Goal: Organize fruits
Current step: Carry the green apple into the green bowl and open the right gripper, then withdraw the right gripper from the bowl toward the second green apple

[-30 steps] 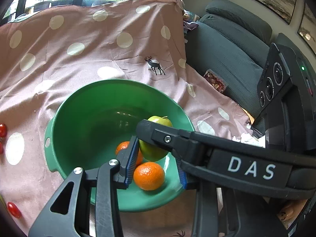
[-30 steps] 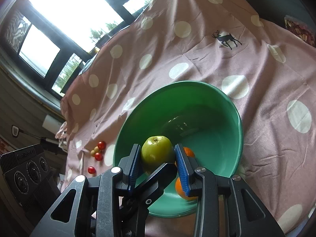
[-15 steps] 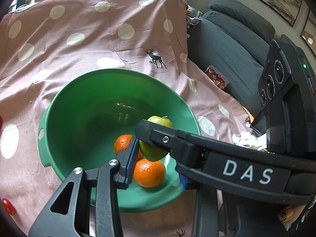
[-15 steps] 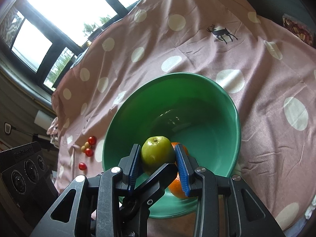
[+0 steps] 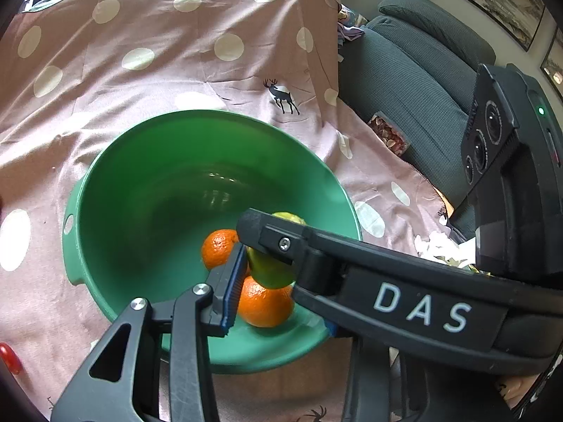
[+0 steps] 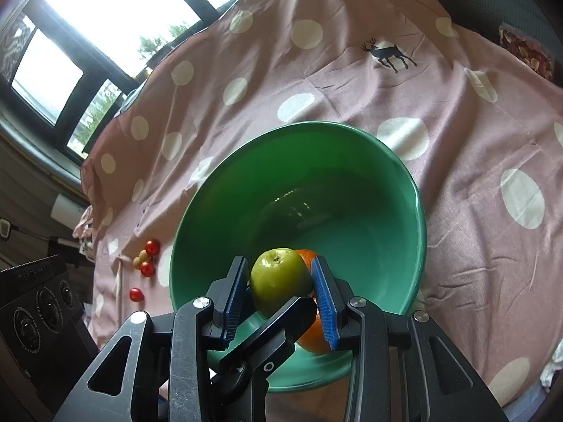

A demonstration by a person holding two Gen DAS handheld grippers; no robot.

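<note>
So you are partway through: two oranges (image 5: pixel 265 300) already sit in the bottom of the green bowl (image 6: pixel 404 246), and your right gripper (image 6: pixel 279 292) has its jaws closed on a green apple (image 6: pixel 279 281), held low inside the bowl's near side, just above and beside the oranges. Judging from that, the apple is about to be set down, so this fruit is nearly done but not yet released. Still left, as far as you can see, are the small cherry tomatoes (image 6: pixel 147 258) lying loose on the pink polka-dot cloth (image 6: pixel 352 70) to the left of the bowl, three red ones and a pale yellowish one in a small scatter, well apart from the rim. Your left gripper (image 5: pixel 281 302) hovers over the bowl's near edge; one blue-padded jaw shows clearly, the other is mostly hidden behind the right tool's arm, but the gap looks wide and it holds nothing. The apple looks smooth, yellow-green and glossy, with a little brown speckling near the stem hollow, which faces up toward the right wrist camera. It is firm and round, so expect it to roll against the oranges once you let go.
</note>
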